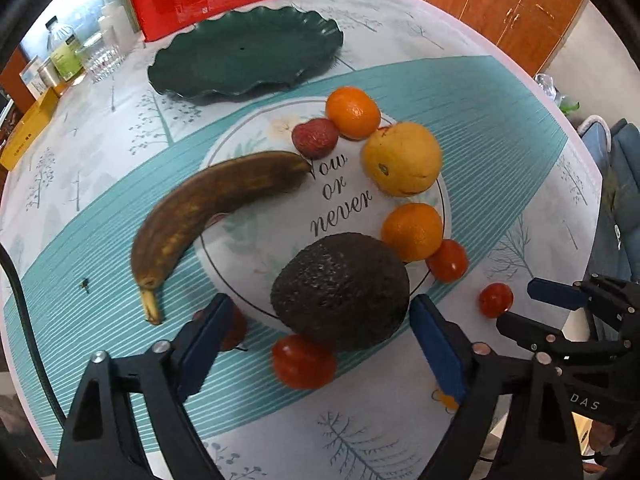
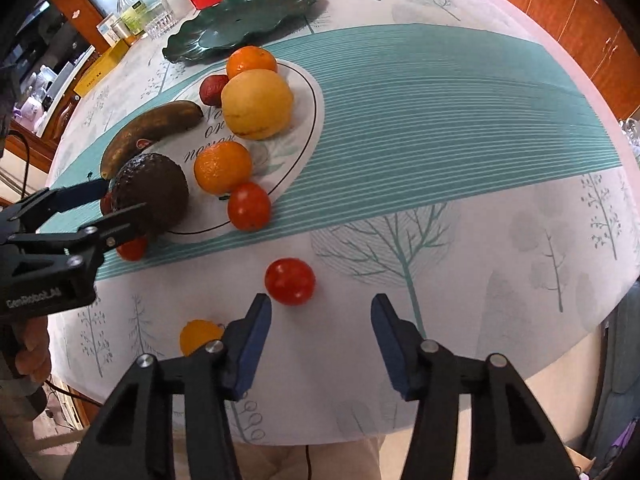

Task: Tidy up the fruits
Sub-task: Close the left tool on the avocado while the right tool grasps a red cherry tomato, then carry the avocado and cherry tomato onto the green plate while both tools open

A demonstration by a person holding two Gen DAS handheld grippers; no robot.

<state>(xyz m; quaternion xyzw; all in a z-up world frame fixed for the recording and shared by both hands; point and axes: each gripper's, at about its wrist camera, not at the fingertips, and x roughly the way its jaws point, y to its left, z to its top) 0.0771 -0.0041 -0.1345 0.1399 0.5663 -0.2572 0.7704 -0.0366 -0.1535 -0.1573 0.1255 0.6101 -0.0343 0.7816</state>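
Left wrist view: we are seeing the left gripper standing spread, straddling the avocado at six o'clock on the white plate. The right gripper is gaping, its pads clear of the tomato just ahead at twelve o'clock.

rough matt avocado, glossy tomato, glossy green plate, matt tablecloth

Home dining room: tablecloth-covered table, wooden cabinets (brass handles), drinking glasses.
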